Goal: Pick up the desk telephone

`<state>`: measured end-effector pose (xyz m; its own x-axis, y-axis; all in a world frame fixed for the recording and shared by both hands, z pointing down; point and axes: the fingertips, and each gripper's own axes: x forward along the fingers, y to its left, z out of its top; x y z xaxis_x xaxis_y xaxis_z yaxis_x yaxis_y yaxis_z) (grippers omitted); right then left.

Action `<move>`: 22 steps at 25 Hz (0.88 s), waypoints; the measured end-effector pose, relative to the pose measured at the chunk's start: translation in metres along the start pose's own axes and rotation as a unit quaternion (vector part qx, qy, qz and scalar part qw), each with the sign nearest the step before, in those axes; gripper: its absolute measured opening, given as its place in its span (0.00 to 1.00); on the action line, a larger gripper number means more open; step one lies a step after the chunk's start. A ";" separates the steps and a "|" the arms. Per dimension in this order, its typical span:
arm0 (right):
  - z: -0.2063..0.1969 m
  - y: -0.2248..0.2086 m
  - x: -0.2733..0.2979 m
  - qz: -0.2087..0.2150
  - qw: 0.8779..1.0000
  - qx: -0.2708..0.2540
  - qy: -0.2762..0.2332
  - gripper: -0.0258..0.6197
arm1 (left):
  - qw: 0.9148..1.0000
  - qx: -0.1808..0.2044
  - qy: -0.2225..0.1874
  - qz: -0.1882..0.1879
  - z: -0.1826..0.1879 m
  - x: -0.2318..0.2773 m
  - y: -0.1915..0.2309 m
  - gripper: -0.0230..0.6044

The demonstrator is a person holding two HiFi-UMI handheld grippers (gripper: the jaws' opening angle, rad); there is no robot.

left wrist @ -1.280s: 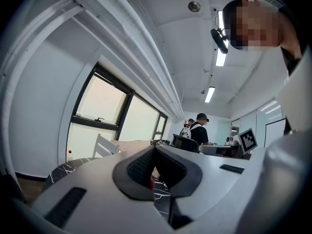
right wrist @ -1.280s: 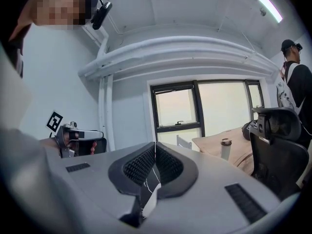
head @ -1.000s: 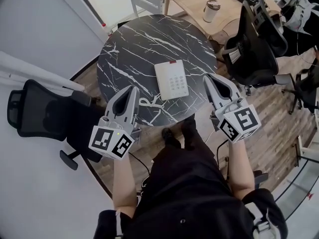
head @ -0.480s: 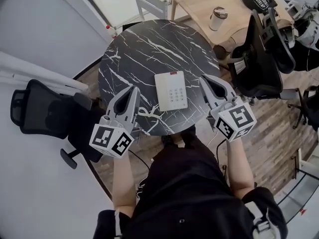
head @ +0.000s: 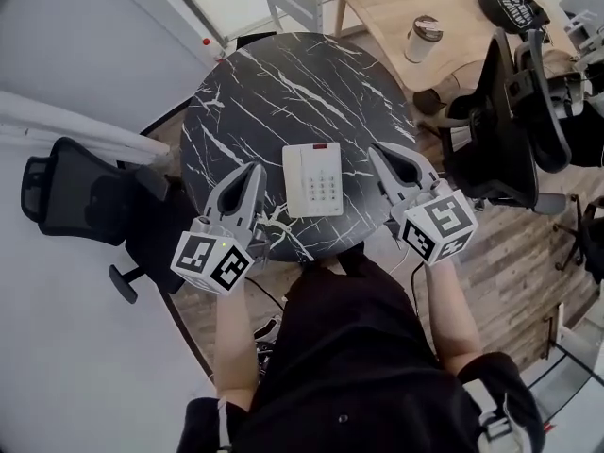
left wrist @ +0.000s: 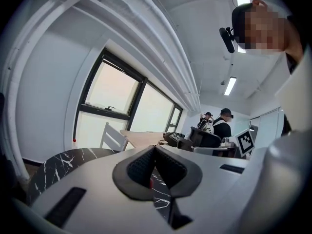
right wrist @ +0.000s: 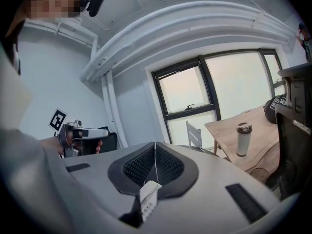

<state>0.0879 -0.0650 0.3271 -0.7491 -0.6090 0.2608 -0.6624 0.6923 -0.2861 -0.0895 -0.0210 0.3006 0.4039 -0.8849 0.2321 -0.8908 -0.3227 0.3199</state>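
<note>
1. Black marble table [head: 283,92], round, stands in an office with rolling chairs around it and a wooden desk beyond.
2. My telephone [head: 312,179] lies flat, keypad up, towards the table's near edge, between my two grippers and touching neither.
3. My left gripper [head: 253,171] is pressed together on nothing, just beside the phone's left side. My right gripper [head: 377,151] is likewise closed and empty, near its right side.
4. To lift well, I judge I should spread the jaws, close on the long edges and squeeze evenly so it stays level.
5. What looks like a white cord [head: 272,217] trails off the near-left corner and could snag.
</note>
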 end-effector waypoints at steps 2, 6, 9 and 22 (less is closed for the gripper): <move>-0.006 -0.007 0.003 0.010 1.000 -0.002 0.010 0.09 | 1.000 -0.009 0.005 0.011 -0.009 0.006 -0.001 0.06; -0.023 -0.015 0.010 0.035 0.999 0.003 0.034 0.09 | 0.999 -0.022 0.020 0.034 -0.029 0.013 -0.003 0.06; -0.035 -0.018 0.014 0.044 0.998 0.011 0.049 0.09 | 0.998 -0.035 0.033 0.043 -0.043 0.014 -0.004 0.06; -0.083 -0.014 0.025 0.040 0.993 0.038 0.103 0.09 | 0.994 -0.059 0.083 0.038 -0.086 0.016 0.013 0.06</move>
<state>0.0790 -0.0573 0.4137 -0.7872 -0.4552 0.4161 -0.6053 0.6997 -0.3795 -0.0767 -0.0108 0.3876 0.3731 -0.8348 0.4048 -0.8936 -0.2060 0.3988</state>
